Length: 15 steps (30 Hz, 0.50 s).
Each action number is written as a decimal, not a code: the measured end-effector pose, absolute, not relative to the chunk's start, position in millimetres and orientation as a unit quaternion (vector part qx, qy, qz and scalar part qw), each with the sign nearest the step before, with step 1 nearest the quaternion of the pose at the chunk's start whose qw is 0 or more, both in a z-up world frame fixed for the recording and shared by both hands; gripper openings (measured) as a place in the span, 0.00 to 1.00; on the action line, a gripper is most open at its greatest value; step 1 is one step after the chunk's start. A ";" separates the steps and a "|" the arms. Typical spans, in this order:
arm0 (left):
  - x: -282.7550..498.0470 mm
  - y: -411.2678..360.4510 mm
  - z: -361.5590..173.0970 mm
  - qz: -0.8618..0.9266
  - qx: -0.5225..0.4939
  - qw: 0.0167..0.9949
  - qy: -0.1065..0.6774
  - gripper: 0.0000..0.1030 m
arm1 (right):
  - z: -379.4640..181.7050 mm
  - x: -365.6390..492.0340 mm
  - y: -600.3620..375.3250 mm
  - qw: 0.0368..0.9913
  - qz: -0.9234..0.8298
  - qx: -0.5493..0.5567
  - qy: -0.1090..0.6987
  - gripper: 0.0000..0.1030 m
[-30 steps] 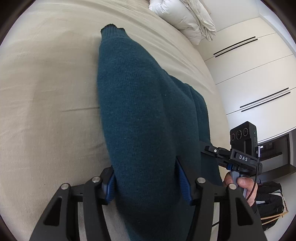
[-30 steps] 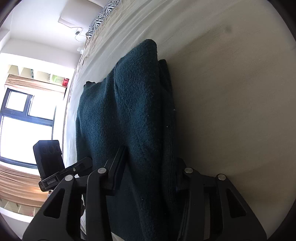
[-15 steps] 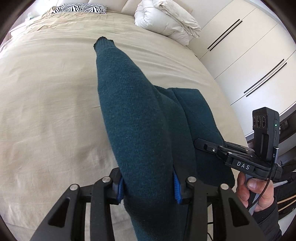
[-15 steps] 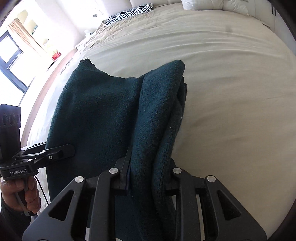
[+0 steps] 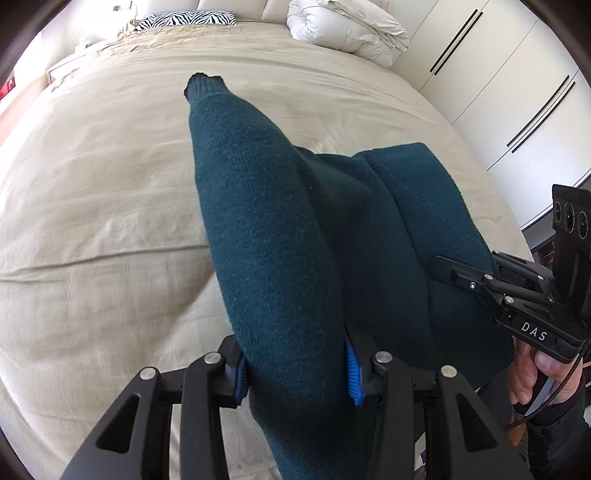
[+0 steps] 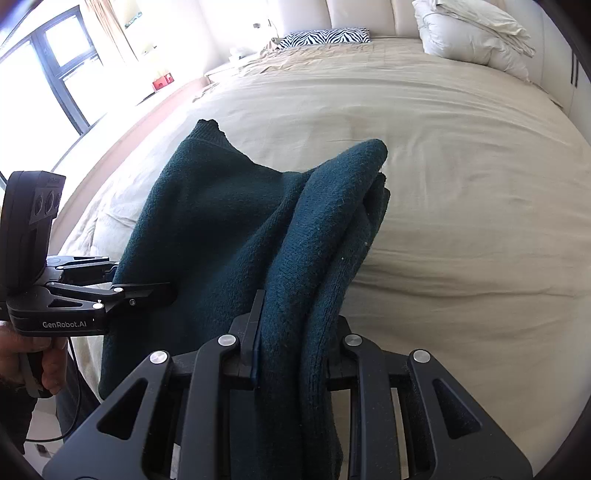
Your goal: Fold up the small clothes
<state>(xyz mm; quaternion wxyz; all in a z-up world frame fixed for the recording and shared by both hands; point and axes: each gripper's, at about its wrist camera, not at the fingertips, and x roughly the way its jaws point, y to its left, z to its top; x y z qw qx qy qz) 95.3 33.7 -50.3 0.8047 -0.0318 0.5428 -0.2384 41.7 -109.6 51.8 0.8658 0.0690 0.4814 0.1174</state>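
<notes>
A dark teal knit sweater [image 5: 280, 229] is held up over the beige bed [image 5: 92, 184], one sleeve with its cuff stretching away from me. My left gripper [image 5: 295, 369] is shut on the sweater's near edge between its blue pads. My right gripper [image 6: 295, 354] is shut on a bunched fold of the same sweater [image 6: 221, 229]. Each gripper shows in the other's view, the right one [image 5: 443, 267] at the right edge and the left one [image 6: 166, 290] at the left edge. The fingertips are buried in the cloth.
A white duvet [image 5: 347, 29] and a zebra-print pillow [image 5: 184, 18] lie at the head of the bed. White wardrobe doors [image 5: 517, 92] stand on the right. A bright window [image 6: 44, 74] is on the left.
Both grippers have lifted and tilted back with the sweater still clamped. The sweater hangs higher and more of the bed and headboard has come into view.
</notes>
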 end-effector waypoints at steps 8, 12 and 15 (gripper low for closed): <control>93.4 40.8 -90.9 -0.234 -0.061 0.793 0.559 0.49 | -14.9 33.5 -115.0 0.849 0.109 0.115 0.504 0.20; 92.1 41.9 -97.0 -0.243 -0.071 0.791 0.558 0.52 | -41.8 28.5 -141.3 0.830 0.126 0.196 0.506 0.22; 91.0 45.4 -102.4 -0.249 -0.074 0.793 0.552 0.55 | -61.4 30.5 -146.3 0.826 0.139 0.220 0.500 0.23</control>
